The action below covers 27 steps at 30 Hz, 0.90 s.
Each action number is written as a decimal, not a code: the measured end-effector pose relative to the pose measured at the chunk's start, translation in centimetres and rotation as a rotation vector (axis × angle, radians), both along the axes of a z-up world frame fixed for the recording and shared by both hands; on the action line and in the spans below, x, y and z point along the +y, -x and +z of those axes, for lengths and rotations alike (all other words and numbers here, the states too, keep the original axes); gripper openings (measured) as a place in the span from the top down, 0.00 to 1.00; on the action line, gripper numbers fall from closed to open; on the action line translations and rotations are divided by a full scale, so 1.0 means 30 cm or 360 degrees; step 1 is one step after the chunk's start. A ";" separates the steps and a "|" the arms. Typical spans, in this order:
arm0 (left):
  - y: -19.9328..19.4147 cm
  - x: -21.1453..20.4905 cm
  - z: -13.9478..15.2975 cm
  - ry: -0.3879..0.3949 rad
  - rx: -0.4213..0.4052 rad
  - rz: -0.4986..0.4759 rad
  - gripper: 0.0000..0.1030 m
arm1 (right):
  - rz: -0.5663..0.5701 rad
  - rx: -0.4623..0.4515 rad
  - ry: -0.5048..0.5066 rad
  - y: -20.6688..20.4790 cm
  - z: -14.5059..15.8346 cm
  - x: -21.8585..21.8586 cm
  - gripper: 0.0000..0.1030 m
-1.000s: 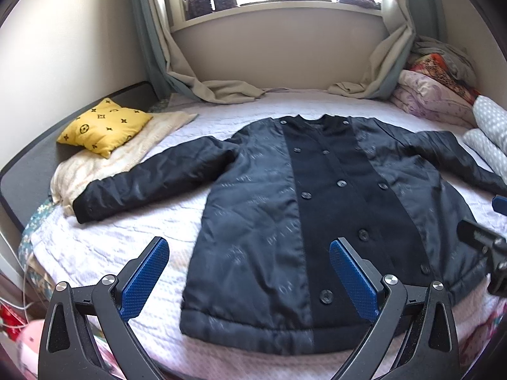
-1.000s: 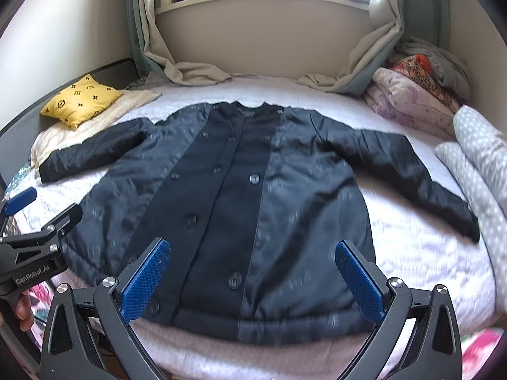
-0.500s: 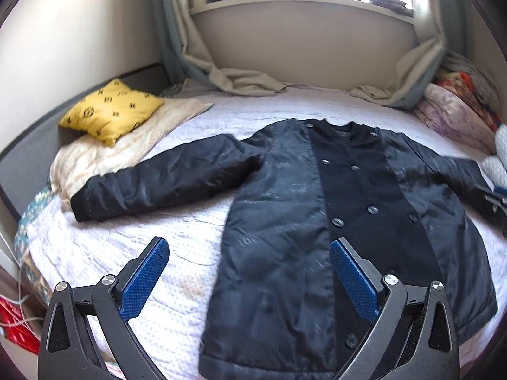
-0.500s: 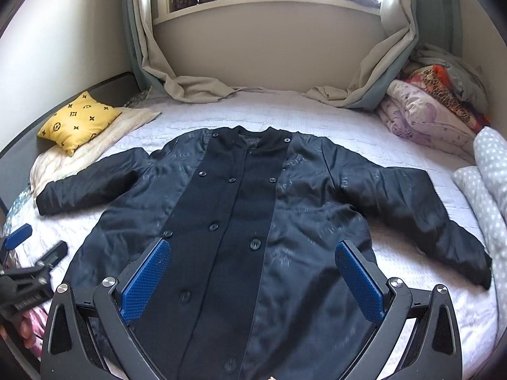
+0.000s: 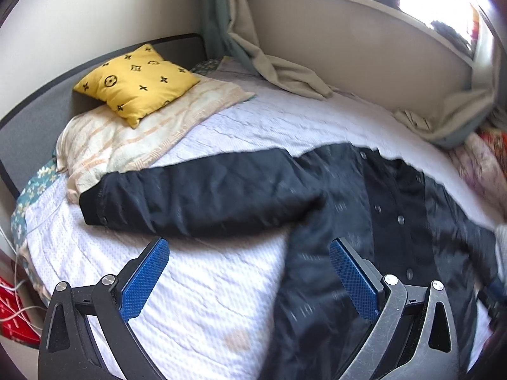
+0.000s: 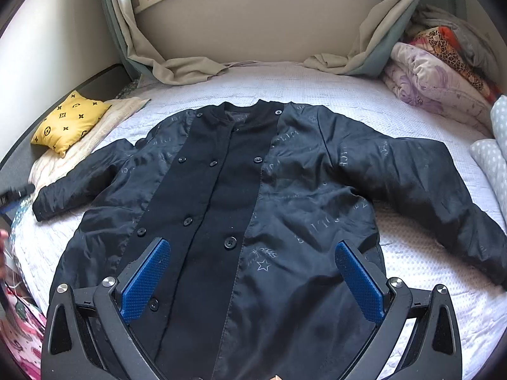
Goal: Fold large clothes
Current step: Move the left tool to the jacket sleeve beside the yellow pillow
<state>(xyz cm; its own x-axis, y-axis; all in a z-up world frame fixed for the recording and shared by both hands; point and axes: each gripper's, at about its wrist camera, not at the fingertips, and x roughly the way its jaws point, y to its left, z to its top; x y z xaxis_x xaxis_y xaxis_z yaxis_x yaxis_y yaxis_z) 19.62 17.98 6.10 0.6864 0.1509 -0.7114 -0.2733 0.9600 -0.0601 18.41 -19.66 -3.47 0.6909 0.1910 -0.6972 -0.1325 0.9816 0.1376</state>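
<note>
Left gripper (image 5: 248, 280), lower centre of the left wrist view: the two blue-padded fingers (image 5: 144, 280) are spread wide and nothing is held between them. Bare white bedspread (image 5: 196, 300) is seen in the gap, with the coat's side edge under the pad on the right of the frame. Right gripper (image 6: 253, 281), lower centre of the right wrist view: the fingers (image 6: 359, 281) are likewise spread and released, framing the coat's lower front.

The dark coat (image 6: 253, 209) is laid flat and face up on the bed, buttoned, collar toward the window at the top of the frame. One sleeve (image 5: 190, 196) is extended toward the left of the frame, its cuff just beside a striped cream towel (image 5: 126, 136). The other sleeve (image 6: 437, 190) is stretched toward the lower right of the right wrist view.

A yellow patterned cushion (image 5: 136, 79) is rested on the towel, upper left. Beige curtains (image 6: 183, 63) are draped onto the bed below the windowsill. Folded quilts (image 6: 434, 85) are piled at the upper right. The coat is motion-blurred in the left wrist view.
</note>
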 end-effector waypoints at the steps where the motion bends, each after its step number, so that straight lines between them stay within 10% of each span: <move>1: -0.012 0.035 0.014 0.0029 -0.0009 0.0015 0.00 | -0.0003 -0.0005 0.0002 0.000 0.001 -0.002 0.00; 11: -0.060 0.307 -0.012 0.0471 -0.0058 0.0233 0.01 | -0.0015 0.0007 -0.0041 -0.013 0.001 -0.007 0.00; 18: -0.058 0.414 -0.128 0.0694 -0.0032 0.0355 0.22 | -0.0019 0.0054 -0.0078 -0.024 -0.018 -0.014 0.00; 27: -0.101 0.524 -0.327 0.1037 0.0109 0.0567 0.22 | -0.0027 0.0099 -0.0099 -0.034 -0.040 -0.021 0.00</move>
